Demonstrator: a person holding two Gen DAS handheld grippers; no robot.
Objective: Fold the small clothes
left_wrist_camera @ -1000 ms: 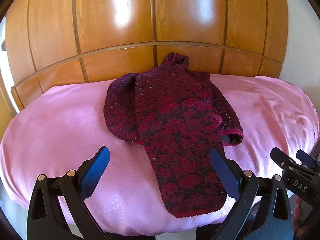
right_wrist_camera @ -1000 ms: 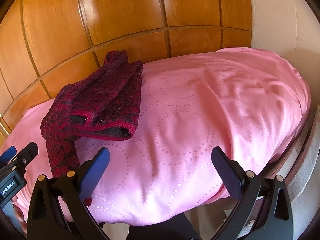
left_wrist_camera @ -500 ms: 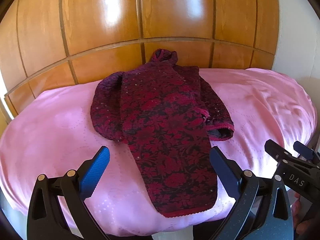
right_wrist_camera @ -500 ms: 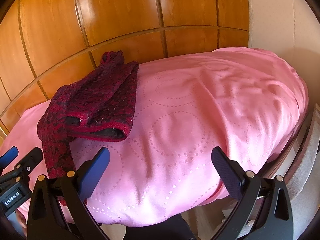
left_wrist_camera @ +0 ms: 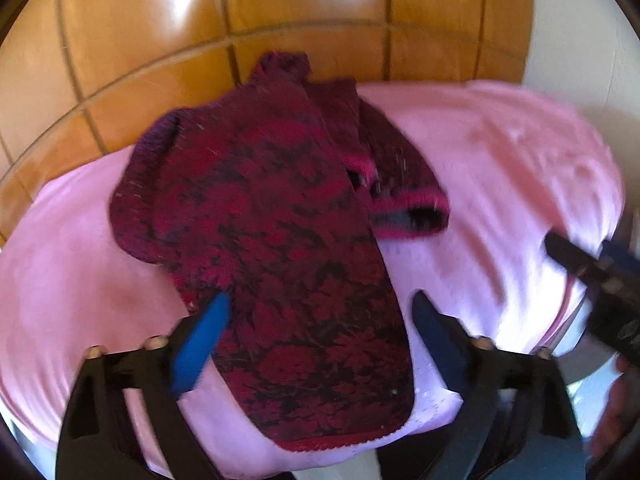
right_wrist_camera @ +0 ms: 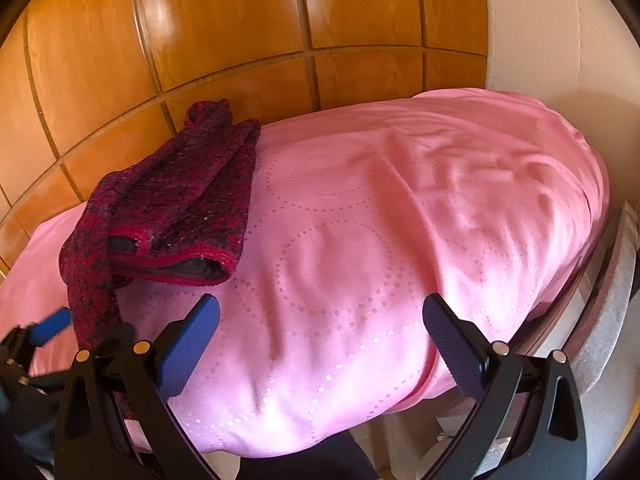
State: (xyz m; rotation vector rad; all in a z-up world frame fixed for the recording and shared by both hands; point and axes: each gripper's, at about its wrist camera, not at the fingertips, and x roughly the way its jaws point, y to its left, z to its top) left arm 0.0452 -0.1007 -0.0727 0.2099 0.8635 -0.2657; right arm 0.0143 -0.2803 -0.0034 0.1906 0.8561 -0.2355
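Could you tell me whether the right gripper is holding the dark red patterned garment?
No, the right gripper stands open over bare pink bedspread, beside the garment.

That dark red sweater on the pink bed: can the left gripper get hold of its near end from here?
Probably yes. The sweater lies flat between the left gripper's fingers, which have just been closing, with nothing on top.
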